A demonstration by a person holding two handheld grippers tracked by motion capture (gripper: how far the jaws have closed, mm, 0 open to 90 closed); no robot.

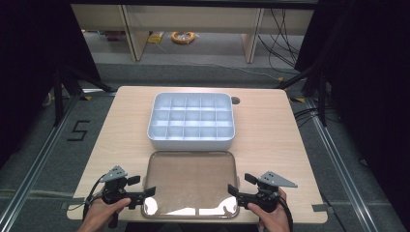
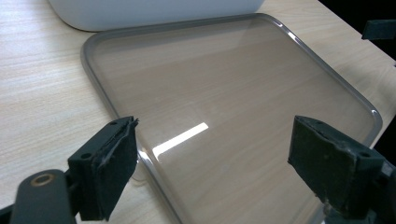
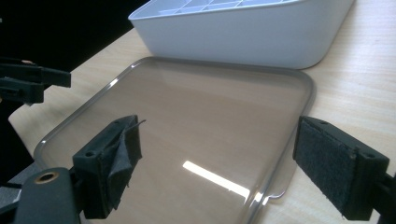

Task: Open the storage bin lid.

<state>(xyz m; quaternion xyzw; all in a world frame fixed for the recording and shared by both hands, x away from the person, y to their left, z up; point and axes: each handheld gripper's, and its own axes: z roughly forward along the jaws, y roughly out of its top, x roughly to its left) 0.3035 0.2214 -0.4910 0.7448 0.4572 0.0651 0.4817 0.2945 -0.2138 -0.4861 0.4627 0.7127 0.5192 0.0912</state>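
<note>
A clear, brown-tinted lid lies flat on the wooden table, just in front of a white compartment box. My left gripper stands open at the lid's front left corner. In the left gripper view the lid spreads out between and beyond the open left gripper. My right gripper is open at the front right corner. In the right gripper view the lid lies under the right gripper, with the box behind it. Neither gripper holds anything.
The box's compartments look empty. A round cable hole sits in the table beside the box's far right corner. Bare tabletop lies on both sides of the box and lid. Beyond the table are a floor, desk legs and cables.
</note>
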